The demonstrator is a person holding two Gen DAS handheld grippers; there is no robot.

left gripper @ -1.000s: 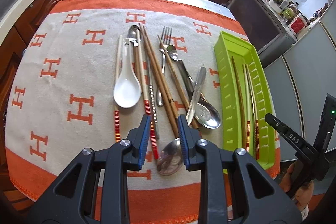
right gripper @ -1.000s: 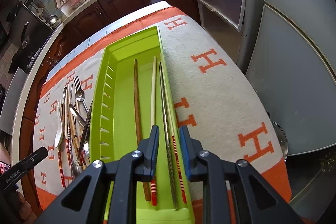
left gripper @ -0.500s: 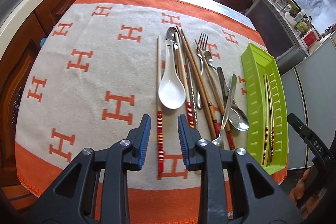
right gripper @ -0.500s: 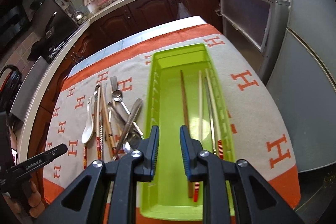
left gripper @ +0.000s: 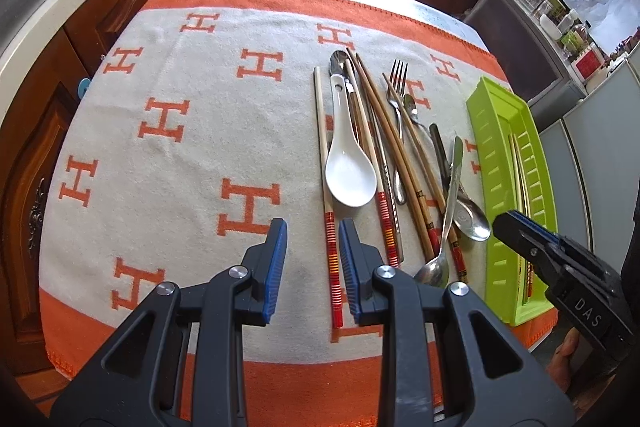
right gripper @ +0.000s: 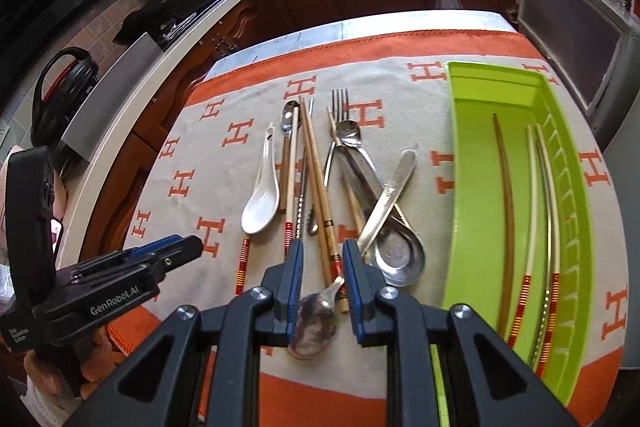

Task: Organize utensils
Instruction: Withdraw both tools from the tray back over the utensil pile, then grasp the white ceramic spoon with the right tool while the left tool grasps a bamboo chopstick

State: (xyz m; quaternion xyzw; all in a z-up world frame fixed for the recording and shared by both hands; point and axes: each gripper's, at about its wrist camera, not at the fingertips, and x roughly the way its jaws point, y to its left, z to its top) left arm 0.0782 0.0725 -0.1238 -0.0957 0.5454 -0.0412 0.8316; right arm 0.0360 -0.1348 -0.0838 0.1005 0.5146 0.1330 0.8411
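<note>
While the right gripper (right gripper: 320, 267) hangs with jaws spread and empty over the utensil pile (left gripper: 400, 163) mid-counter, the left gripper (left gripper: 312, 251), jaws also spread, should straddle the striped chopstick (left gripper: 328, 195) squarely before carrying it to the green tray (left gripper: 504, 131) at the counter's right edge.

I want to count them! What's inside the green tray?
Inside the green tray lie chopsticks: one brown wooden chopstick and two pale chopsticks with red-striped ends, plus what looks like a metal one beside them. The right gripper's body hides the near corner.
</note>
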